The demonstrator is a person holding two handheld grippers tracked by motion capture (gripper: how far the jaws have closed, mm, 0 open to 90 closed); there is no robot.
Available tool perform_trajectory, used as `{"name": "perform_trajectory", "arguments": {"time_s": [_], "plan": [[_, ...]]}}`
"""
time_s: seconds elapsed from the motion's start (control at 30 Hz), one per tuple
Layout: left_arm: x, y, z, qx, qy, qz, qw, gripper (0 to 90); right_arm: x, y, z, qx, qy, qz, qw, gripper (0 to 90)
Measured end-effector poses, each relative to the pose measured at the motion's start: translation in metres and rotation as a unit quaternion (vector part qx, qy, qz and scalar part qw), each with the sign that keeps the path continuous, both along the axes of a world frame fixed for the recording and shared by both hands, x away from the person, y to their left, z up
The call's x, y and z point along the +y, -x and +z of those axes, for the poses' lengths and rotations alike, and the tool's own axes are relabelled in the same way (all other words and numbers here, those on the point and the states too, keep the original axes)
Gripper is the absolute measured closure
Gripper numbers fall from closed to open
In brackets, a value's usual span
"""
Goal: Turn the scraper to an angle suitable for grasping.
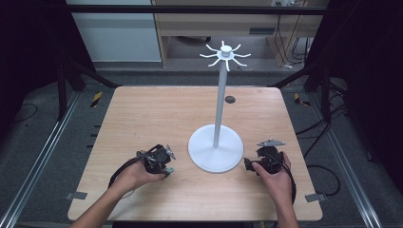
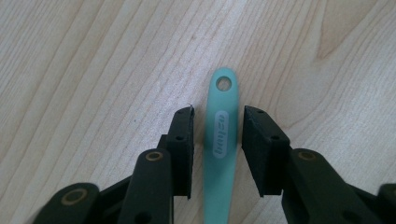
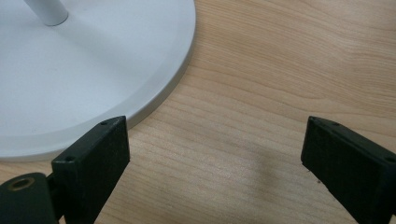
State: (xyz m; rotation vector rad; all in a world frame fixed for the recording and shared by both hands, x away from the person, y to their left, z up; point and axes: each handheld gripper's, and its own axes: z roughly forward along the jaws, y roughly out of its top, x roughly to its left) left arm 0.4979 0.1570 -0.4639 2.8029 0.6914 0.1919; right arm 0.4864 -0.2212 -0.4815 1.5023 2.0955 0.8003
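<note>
The left hand-held gripper (image 1: 163,164) sits low over the front left part of the wooden counter (image 1: 157,109), held in the person's left hand (image 1: 135,175). In the left gripper view its two black jaws straddle a mint-green silicone utensil handle (image 2: 220,154), which lies flat on the wood with its hanging hole (image 2: 224,84) pointing away from the gripper. A narrow gap shows on each side between pad and handle, so the left hand-held gripper is not yet clamped: the handle is between the jaws but ungripped. The jaws bracket the handle just behind the hole, which leaves the hole free; this placement probably serves to slip the hole over a hook afterwards. The utensil's working end lies below the frame edge and cannot be identified.

At centre stands a white hanging rack (image 1: 217,118), its round base (image 1: 209,154) resting on the counter between the two hands and its radial hooks (image 1: 225,53) at the top of the pole.

The right hand-held gripper (image 1: 254,164) rests just beside the base's right edge, held in the right hand (image 1: 278,178). In the right gripper view its jaws stand wide apart over bare wood, released and empty, with the base rim (image 3: 159,100) near one jaw. This position probably keeps it ready to steady the rack.
</note>
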Motion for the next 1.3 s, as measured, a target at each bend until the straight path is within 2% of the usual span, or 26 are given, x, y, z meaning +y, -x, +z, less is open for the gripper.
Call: {"name": "perform_trajectory", "arguments": {"time_s": [0.4,0.57,0.73,0.87,1.13,1.3], "plan": [[-0.004,-0.002,0.000,0.012,-0.007,-0.011,0.9998,73.0,0.000,0.000,0.000,0.000,0.001,0.001,1.0000,8.2],[-0.002,-0.001,0.002,0.004,0.000,-0.009,1.0000,73.5,0.000,0.000,0.000,0.000,0.001,0.000,1.0000,8.2],[0.008,0.001,0.020,-0.014,0.027,0.000,0.9995,73.7,0.001,0.000,0.000,0.001,0.000,0.000,1.0000,8.2],[0.019,0.004,0.039,-0.034,0.050,0.005,0.9981,73.8,0.001,0.000,0.000,0.002,0.000,0.000,1.0000,8.2],[0.042,0.012,0.071,-0.072,0.092,0.020,0.9930,73.9,0.002,0.000,-0.001,0.004,0.003,0.000,1.0000,8.2],[0.050,0.015,0.088,-0.094,0.114,0.026,0.9886,73.9,0.002,0.000,-0.001,0.005,0.003,-0.001,1.0000,8.2]]}}
